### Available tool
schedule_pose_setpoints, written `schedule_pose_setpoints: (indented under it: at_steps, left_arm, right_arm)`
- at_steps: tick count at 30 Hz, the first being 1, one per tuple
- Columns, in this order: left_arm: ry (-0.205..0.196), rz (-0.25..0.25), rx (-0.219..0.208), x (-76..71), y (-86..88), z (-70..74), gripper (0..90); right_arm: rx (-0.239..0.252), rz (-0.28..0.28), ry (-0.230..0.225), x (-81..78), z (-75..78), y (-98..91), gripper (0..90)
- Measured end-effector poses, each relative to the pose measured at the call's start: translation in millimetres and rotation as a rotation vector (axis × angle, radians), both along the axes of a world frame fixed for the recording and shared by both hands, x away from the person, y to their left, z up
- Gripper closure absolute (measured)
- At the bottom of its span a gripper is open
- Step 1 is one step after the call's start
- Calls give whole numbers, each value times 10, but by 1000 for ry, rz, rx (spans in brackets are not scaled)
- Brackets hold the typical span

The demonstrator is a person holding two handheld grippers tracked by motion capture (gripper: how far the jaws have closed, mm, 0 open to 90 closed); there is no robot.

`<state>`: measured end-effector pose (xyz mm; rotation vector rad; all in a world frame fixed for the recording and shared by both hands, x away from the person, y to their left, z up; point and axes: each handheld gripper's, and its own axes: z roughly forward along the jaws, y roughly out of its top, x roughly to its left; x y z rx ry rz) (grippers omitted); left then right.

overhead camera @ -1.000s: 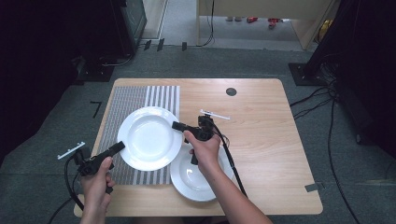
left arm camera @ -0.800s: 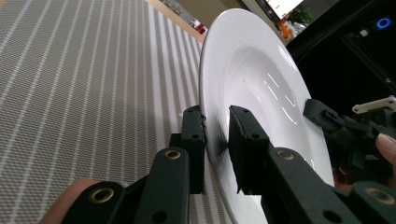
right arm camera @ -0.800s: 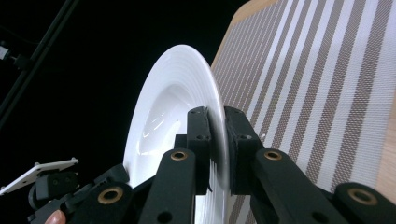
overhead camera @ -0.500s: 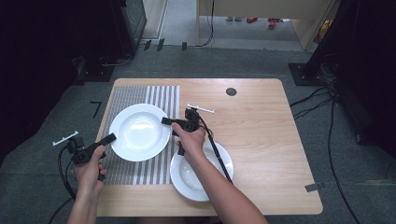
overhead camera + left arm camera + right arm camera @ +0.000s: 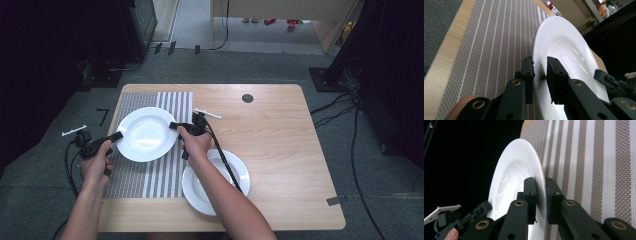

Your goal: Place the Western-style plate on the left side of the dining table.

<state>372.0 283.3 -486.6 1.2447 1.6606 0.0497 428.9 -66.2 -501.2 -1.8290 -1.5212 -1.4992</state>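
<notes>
A white plate (image 5: 146, 133) is held over the striped placemat (image 5: 150, 175) by both grippers. My left gripper (image 5: 116, 136) is shut on its left rim, and in the left gripper view the rim of the plate (image 5: 564, 50) sits between the jaws of that gripper (image 5: 539, 72). My right gripper (image 5: 175, 126) is shut on the right rim; the right gripper view shows the plate (image 5: 516, 170) edge pinched in that gripper (image 5: 540, 195). A second white plate (image 5: 220, 182) lies on the table under my right forearm.
The wooden table (image 5: 280, 130) has bare room on its right half, with a small black disc (image 5: 247, 98) near the far edge. Cables (image 5: 350, 150) run across the floor to the right. Dark equipment stands to the far left and right.
Both grippers have carried the plate to the left and a little farther from the person, over the far left of the placemat. The second plate has stayed where it was.
</notes>
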Motion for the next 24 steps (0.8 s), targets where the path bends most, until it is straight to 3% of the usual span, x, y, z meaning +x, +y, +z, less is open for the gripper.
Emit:
schedule_pose_setpoints:
  at_steps: [9,17,22,24]
  left_arm:
    - [46,-4,21,204,-53,-80,770]
    - [72,-7,75,286,-114,-106,767]
    - [72,-8,76,303,-111,-146,758]
    - [62,-7,98,302,-132,-142,749]
  right_arm:
    - [-25,-30,47,169,-97,-16,818]
    - [-123,-27,38,230,-168,36,780]
    - [-135,-31,39,233,-165,46,784]
    - [-142,-32,38,233,-158,54,748]
